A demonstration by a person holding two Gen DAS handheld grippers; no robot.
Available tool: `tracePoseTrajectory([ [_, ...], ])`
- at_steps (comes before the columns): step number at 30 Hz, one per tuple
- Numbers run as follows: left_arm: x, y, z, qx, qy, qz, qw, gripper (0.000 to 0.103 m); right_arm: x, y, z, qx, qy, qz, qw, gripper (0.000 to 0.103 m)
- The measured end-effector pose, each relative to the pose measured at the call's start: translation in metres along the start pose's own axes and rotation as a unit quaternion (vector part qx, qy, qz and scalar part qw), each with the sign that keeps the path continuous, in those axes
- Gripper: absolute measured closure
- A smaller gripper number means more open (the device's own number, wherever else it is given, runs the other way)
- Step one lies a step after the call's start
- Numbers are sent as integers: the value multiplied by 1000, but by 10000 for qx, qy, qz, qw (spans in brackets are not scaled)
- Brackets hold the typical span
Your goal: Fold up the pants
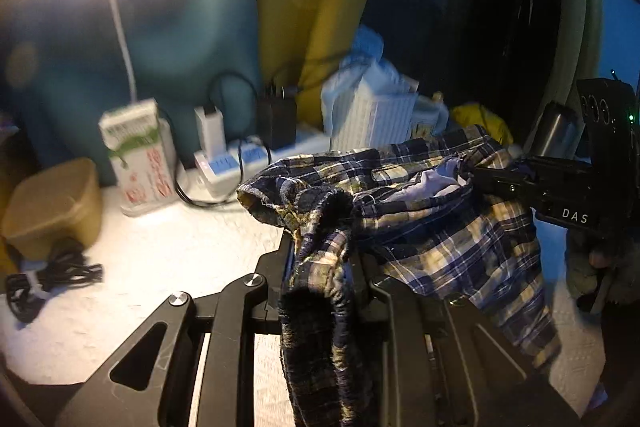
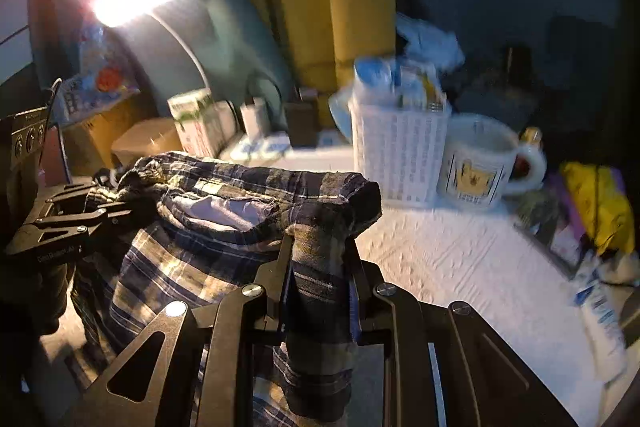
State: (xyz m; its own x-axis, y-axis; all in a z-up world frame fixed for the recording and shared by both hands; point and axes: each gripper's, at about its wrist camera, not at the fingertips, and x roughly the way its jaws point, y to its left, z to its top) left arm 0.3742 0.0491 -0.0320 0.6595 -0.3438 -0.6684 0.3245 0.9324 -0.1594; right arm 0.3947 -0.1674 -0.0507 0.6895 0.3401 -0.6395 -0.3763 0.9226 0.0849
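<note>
The plaid pants point(image 1: 420, 211) hang in the air above the white table point(image 1: 160, 267), stretched by the waistband between both grippers. The left gripper point(image 1: 320, 263) is clamped on one bunched end, and the right gripper point(image 2: 320, 255) pinches the other. Behind, somewhat blurred, stand a white basket point(image 2: 400, 155) and a mug point(image 2: 476, 163), just beside each other.
</note>
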Motion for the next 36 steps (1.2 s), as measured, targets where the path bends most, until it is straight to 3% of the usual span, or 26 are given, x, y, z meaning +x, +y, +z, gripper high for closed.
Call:
tracePoseTrajectory([
  [9, -81, -8, 12, -25, -768, 200, 9968, 85, -78, 44, 22, -381, -751, 42, 9964, 82],
  [20, -189, -9, 9, 121, -1644, 657, 9841, 85, -151, 104, 40, -810, -1498, 228, 9851, 82],
  [28, -252, 14, -13, -1, -1832, 1026, 9777, 85, -182, 169, 40, -1239, -1799, 512, 9745, 82],
  [36, -310, 41, -53, -195, -1882, 1450, 9712, 85, -185, 233, 32, -1533, -1870, 927, 9659, 82],
])
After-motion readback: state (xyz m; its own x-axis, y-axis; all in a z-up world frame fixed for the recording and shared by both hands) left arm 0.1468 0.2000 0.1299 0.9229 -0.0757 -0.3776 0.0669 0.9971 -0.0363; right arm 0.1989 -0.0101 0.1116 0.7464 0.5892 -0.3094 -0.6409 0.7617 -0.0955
